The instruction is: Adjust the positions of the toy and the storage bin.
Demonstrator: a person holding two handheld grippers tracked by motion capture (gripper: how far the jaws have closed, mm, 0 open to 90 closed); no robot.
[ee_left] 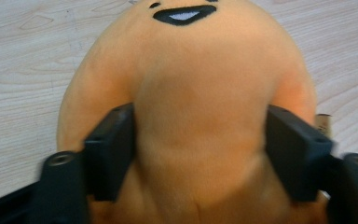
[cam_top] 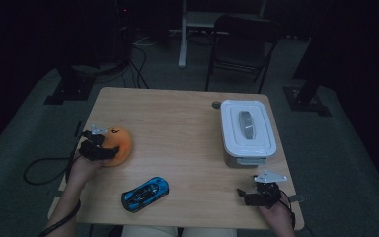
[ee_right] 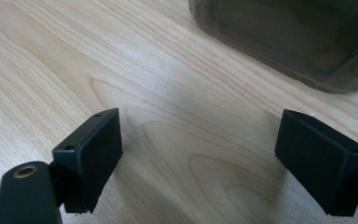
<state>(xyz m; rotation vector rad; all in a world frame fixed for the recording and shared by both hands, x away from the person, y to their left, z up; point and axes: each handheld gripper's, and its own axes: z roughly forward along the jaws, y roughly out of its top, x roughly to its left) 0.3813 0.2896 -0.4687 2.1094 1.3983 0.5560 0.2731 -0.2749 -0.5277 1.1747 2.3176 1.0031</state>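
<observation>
Left tongs (ee_left: 200, 154) around orange plush (ee_left: 191, 93), pale wooden table (cam_top: 177, 118), dark room

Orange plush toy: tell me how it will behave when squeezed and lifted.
The orange plush toy looks soft: it bulges around the left hand-held gripper, so it probably squashes rather than slips. Fuzzy fabric suggests good grip. It is likely light and unbreakable.

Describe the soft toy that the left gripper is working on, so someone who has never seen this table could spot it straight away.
Start at the wooden table and go to its left edge, across from the white lidded container on the right. There the orange plush toy lies with the left gripper closed around it, both pads pressing its sides. It is round, soft and orange with a small black smiling mouth, unlike the hard blue toy car nearer the front edge.
</observation>
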